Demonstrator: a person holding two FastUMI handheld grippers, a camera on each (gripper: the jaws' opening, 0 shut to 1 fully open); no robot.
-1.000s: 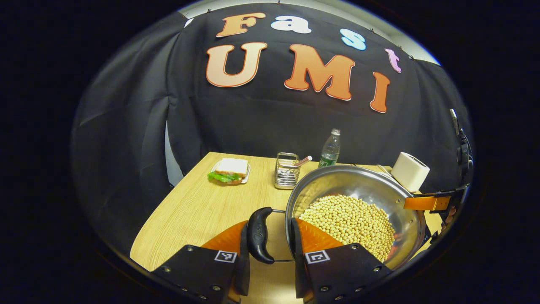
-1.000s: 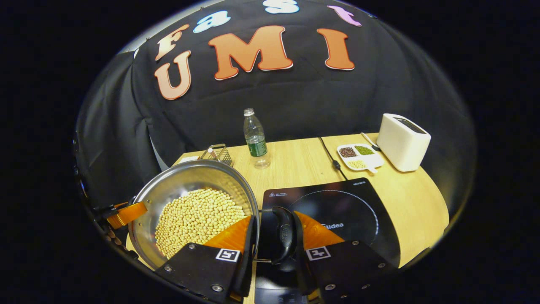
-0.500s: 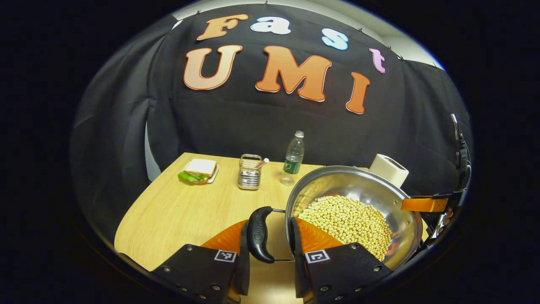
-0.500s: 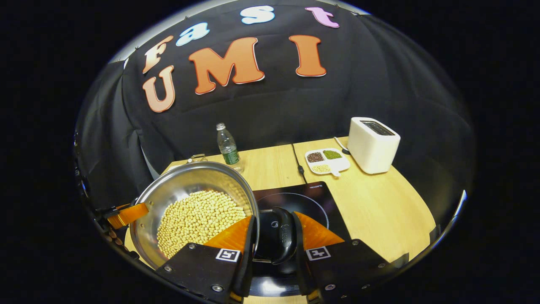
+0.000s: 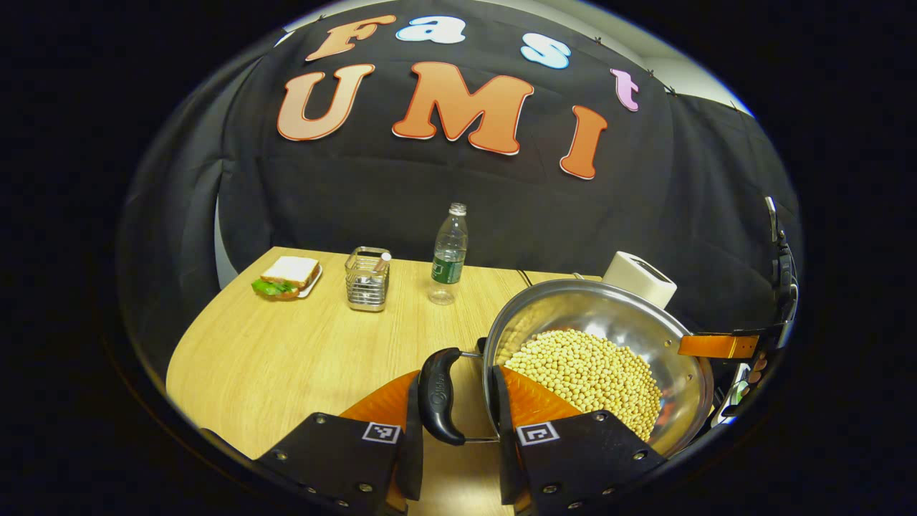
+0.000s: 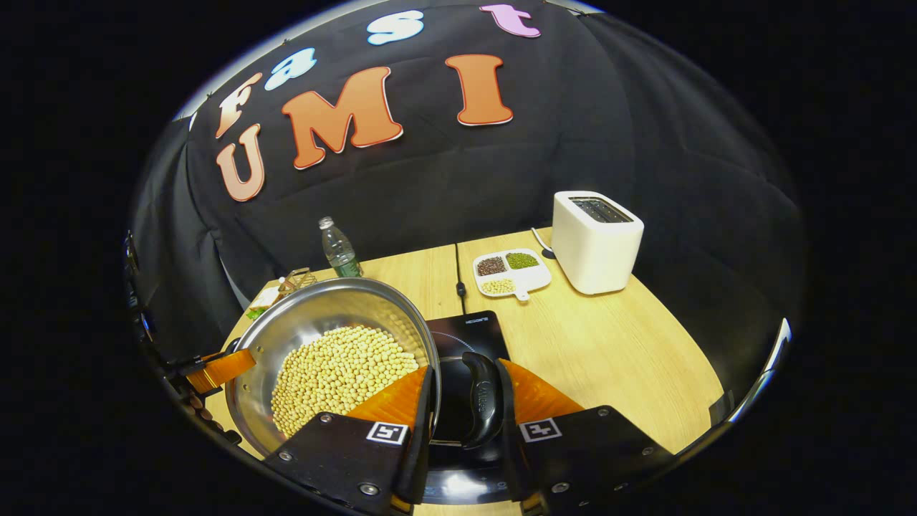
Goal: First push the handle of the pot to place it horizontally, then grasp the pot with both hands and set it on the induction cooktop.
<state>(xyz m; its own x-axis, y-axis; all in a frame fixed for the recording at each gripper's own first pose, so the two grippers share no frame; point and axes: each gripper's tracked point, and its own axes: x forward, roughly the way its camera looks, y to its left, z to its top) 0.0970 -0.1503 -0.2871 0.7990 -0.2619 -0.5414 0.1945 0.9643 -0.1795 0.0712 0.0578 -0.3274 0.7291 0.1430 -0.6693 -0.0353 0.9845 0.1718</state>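
Note:
A steel pot [image 5: 573, 308] holding soybeans [image 5: 587, 373] is held between both grippers. My left gripper [image 5: 455, 394] is shut on the pot's black left handle [image 5: 438, 394], with one finger outside the handle and the other inside the rim. My right gripper [image 6: 466, 398] is shut the same way on the black right handle [image 6: 481, 405] of the pot [image 6: 315, 315]. The black induction cooktop [image 6: 473, 330] lies under that handle and the pot's right side. I cannot tell whether the pot touches it. The right gripper's finger [image 5: 716, 346] shows at the pot's far rim.
On the wooden table [image 5: 286, 358] stand a sandwich on a plate [image 5: 286, 276], a wire holder [image 5: 367, 279] and a water bottle [image 5: 448, 251]. A white toaster [image 6: 596, 240], a divided dish of beans [image 6: 510, 272] and the cooktop's cable [image 6: 458, 279] lie behind the cooktop.
Both grippers have carried the pot to the right. The cooktop has slid further under the pot in the right gripper view, and more bare table shows on the left.

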